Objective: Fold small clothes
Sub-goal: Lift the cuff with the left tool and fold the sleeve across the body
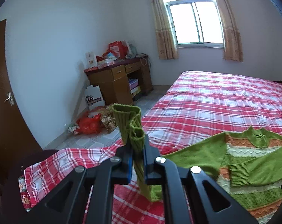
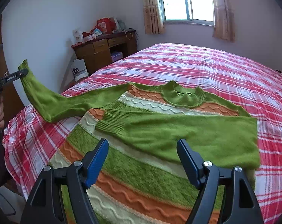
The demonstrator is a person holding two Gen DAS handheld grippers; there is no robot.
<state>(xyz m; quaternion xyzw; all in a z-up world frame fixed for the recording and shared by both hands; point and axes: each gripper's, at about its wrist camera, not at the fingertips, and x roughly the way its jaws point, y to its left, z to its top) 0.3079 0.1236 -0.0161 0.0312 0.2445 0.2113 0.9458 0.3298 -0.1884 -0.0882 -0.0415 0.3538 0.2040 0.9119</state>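
A small green sweater (image 2: pixel 141 160) with orange and cream wavy stripes lies flat on the bed; it also shows in the left wrist view (image 1: pixel 252 171). Its right sleeve (image 2: pixel 178 130) is folded across the chest. My left gripper (image 1: pixel 138 149) is shut on the ribbed cuff of the left sleeve (image 1: pixel 130 123) and holds it lifted off the bed's left edge; the gripper shows in the right wrist view (image 2: pixel 22 73), with the sleeve (image 2: pixel 57 102) stretched out from it. My right gripper (image 2: pixel 142 147) is open and empty, just above the sweater's body.
The bed (image 2: pixel 215 65) has a red and white plaid sheet. A wooden desk (image 1: pixel 122 78) with boxes stands at the far wall under a window (image 1: pixel 195 22). Bags (image 1: pixel 90 123) lie on the floor. A brown door (image 1: pixel 2 93) is at left.
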